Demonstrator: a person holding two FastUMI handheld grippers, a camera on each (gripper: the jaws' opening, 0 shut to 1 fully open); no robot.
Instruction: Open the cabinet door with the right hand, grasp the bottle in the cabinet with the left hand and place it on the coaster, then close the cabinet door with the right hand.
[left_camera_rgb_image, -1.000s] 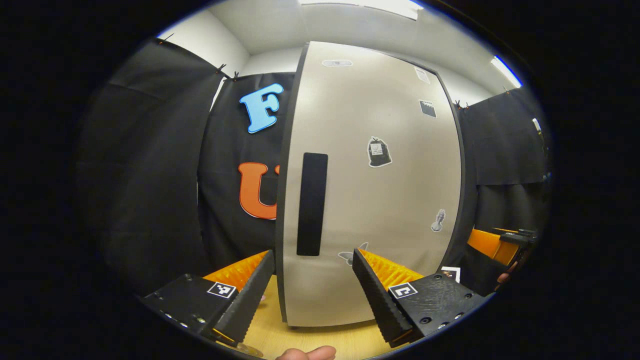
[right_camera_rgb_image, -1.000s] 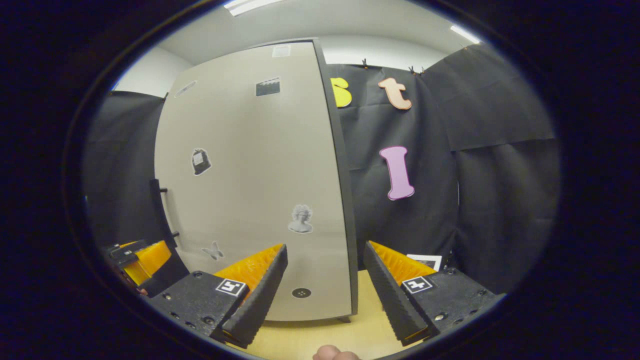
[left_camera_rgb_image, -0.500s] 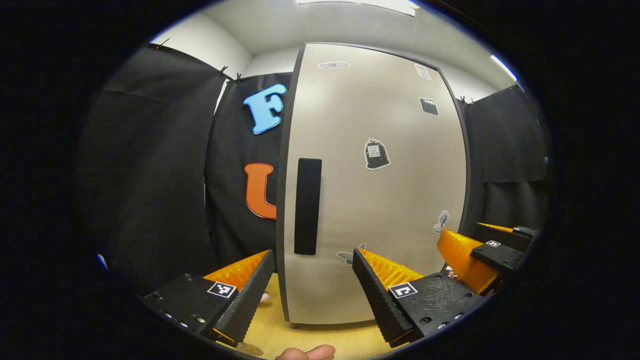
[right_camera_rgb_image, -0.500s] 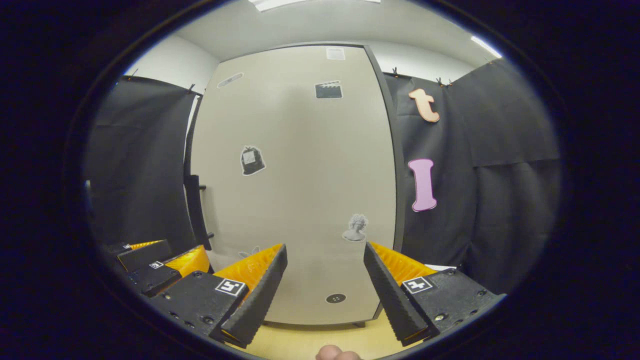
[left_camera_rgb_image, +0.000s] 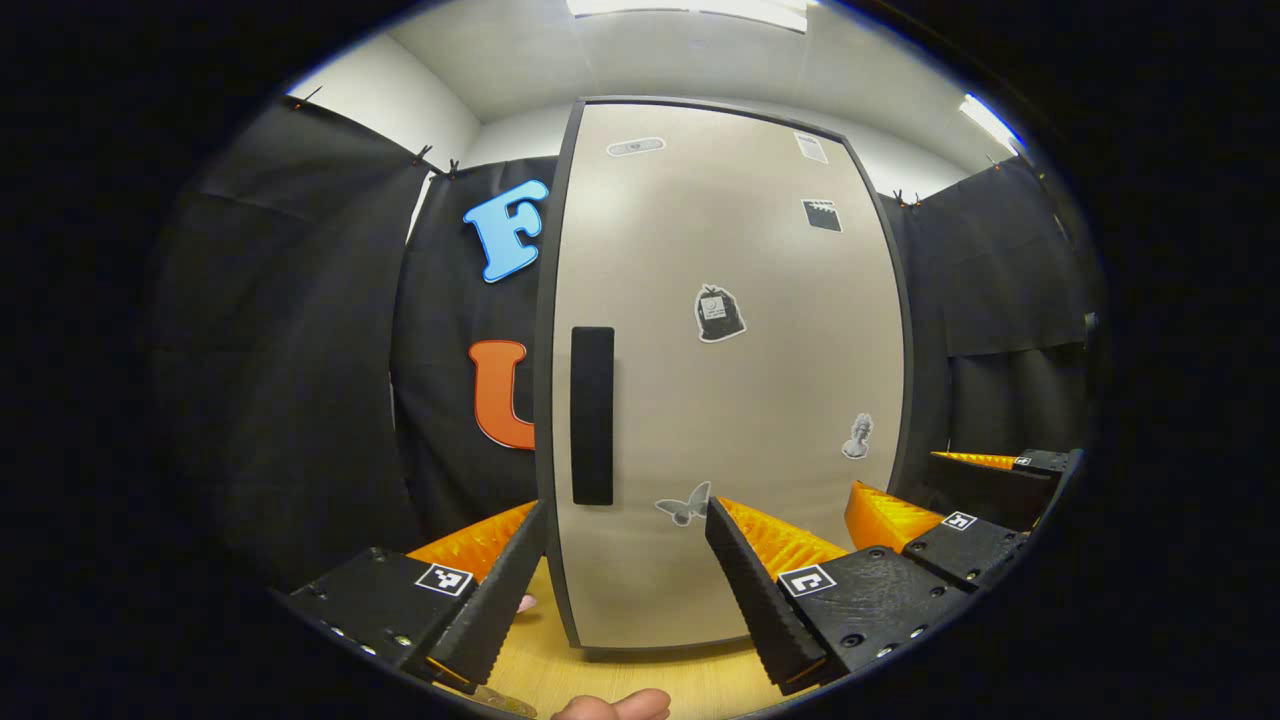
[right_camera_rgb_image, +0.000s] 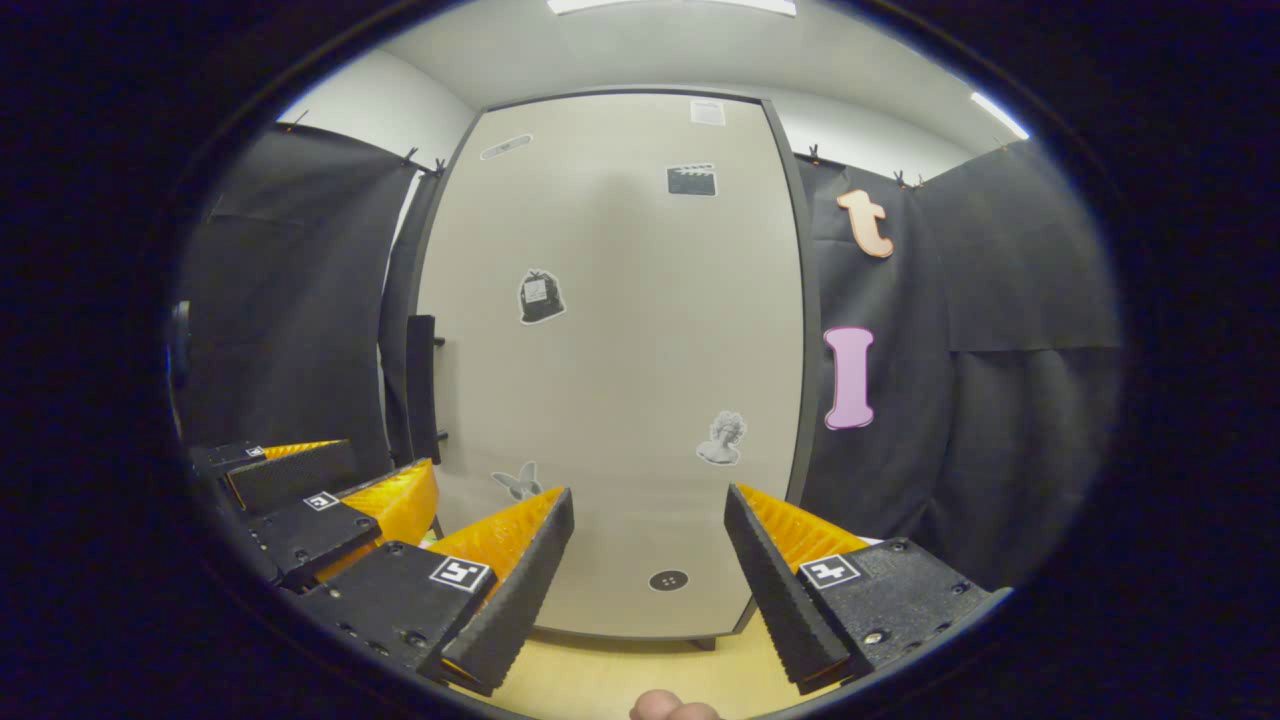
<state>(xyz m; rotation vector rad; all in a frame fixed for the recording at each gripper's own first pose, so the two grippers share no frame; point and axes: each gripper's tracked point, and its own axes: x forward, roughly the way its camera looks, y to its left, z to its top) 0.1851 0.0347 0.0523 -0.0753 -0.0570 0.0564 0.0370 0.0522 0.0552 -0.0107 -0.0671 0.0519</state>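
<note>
The beige cabinet door (left_camera_rgb_image: 730, 400) stands shut (stickers scattered, dark handle (left_camera_rgb_image: 592, 415) at left).

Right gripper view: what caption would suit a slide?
Open right gripper faces the shut cabinet door, handle at left.

No legible text appears on the tall beige cabinet door (left_camera_rgb_image: 720, 380), whose small stickers (right_camera_rgb_image: 541, 297) carry only pictures.

The tall beige cabinet door (left_camera_rgb_image: 740, 400) stands shut on the light wooden tabletop (left_camera_rgb_image: 620, 670), its black bar handle (left_camera_rgb_image: 592, 415) along its left edge.
</note>
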